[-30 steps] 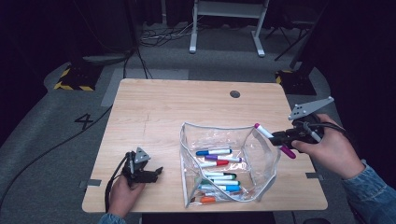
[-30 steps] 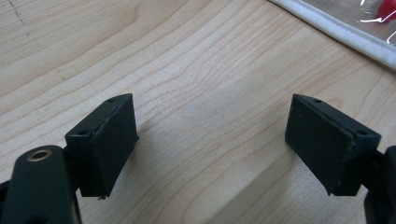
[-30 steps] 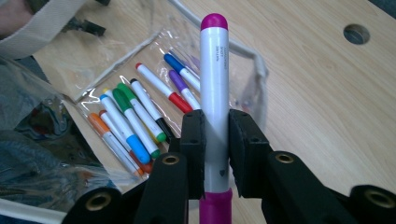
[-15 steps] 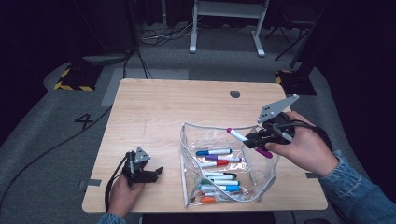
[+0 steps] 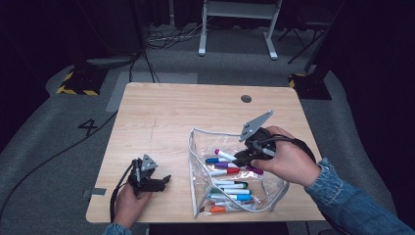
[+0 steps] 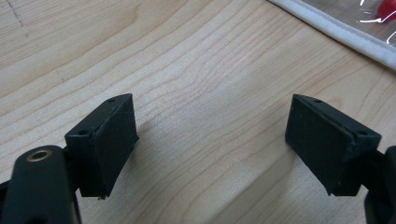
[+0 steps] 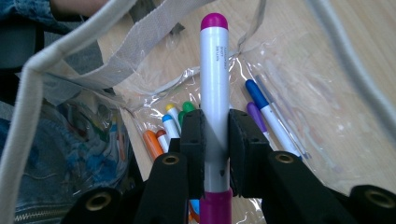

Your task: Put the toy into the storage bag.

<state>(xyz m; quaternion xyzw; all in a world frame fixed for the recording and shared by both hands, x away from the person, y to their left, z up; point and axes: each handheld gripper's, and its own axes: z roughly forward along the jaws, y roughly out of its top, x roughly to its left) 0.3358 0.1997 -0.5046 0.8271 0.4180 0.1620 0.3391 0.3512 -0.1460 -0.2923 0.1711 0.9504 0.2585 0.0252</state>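
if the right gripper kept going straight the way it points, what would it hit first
Probably the clear pouch. The right gripper, shut on the magenta marker, points into its open mouth, so the marker's tip would likely meet the far wall or floor first, past the loose markers. Depth is unclear.

The clear pouch point(image 5: 230, 174) crowds the table's point(image 5: 171, 112) near right — markers point(image 5: 230, 188) cover its floor; the far half and left side lie open for passage.
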